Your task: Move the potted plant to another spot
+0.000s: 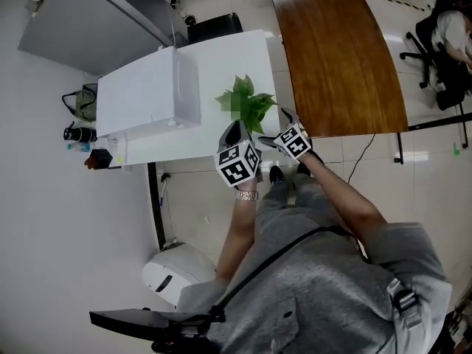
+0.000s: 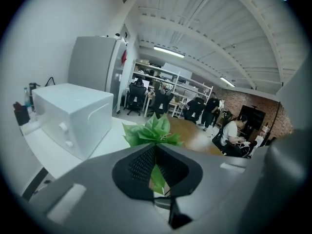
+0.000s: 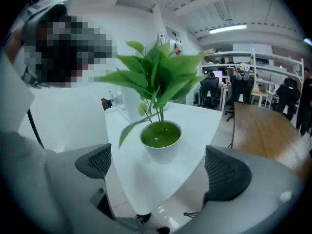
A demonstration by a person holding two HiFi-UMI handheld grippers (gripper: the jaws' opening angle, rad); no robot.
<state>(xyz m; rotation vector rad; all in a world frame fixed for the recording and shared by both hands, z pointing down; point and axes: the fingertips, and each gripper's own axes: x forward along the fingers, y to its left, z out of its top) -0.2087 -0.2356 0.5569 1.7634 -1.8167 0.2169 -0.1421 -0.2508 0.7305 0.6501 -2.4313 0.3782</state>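
Observation:
The potted plant (image 3: 161,135) is a white pot with broad green leaves, standing near the front corner of the white table (image 3: 146,179). In the head view only its leaves (image 1: 247,100) show. My right gripper (image 3: 161,168) is open wide, its dark pads (image 3: 95,162) on either side just short of the pot, touching nothing. In the head view it (image 1: 275,130) sits at the table's front edge, right of the plant. My left gripper (image 2: 155,152) is shut with nothing gripped; the leaves (image 2: 151,129) lie just beyond its tips. It (image 1: 236,133) hovers in front of the plant.
A white boxy appliance (image 1: 151,91) takes up the left half of the table. A grey cabinet (image 1: 88,21) stands behind it. A wooden table (image 1: 339,50) adjoins on the right. Small bottles (image 1: 80,135) sit at the far left. A white bin (image 1: 173,271) is on the floor.

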